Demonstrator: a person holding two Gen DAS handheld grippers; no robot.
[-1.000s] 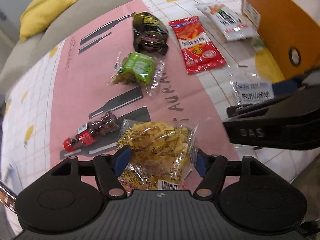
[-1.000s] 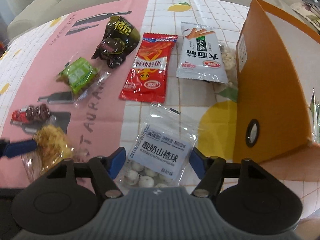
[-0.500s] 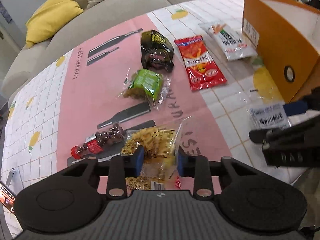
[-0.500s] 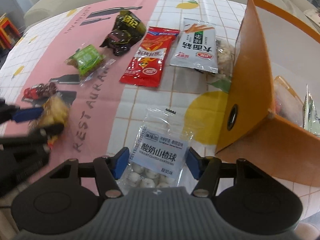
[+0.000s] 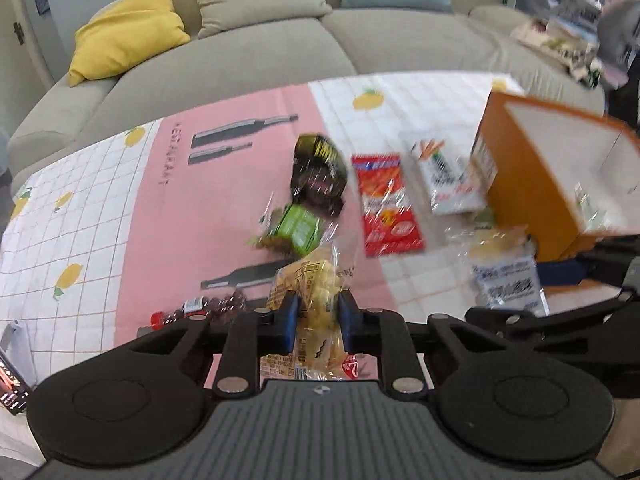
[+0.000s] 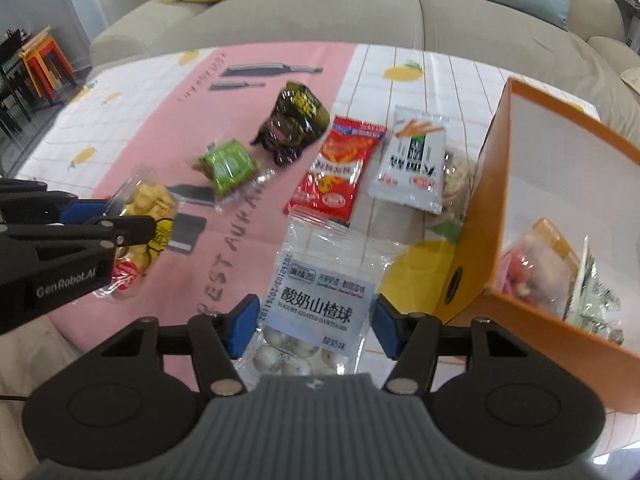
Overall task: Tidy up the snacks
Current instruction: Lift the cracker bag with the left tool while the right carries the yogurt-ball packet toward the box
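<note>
- While both of your hands carry a packet, the left gripper (image 5: 315, 322) has its jaws closing on the yellow snack packet (image 5: 310, 292), pinched across its narrow middle so the loose film bunches instead of slipping; the packet hangs clear of the tablecloth (image 6: 140, 92) above its near left part.
- Your right gripper (image 6: 316, 326) holds the clear hawthorn-ball packet (image 6: 320, 304) flat between half-spread jaws, pads at its two side edges, label facing up; it sits above the near middle of the cloth, just beside the orange box (image 6: 472, 216).
- That box stands at the right edge with its open side turned toward you, and by my reading both packets are bound for it; a few wrapped snacks already lie inside.
- Left on the cloth: green packet (image 6: 228, 166), dark packet (image 6: 294, 124), red packet (image 6: 340, 168) and white packet (image 6: 416, 164) in a row across the middle, and a small bottle-shaped sweet (image 5: 200, 308) near the left gripper.
- Hard to read: the left wrist view is smeared by motion, so print there is illegible. A pale packet wedged between the white packet and the box wall shows only in part. Lower ends of both held packets are cut off behind the gripper bodies, and the box contents are largely hidden by its wall.
</note>
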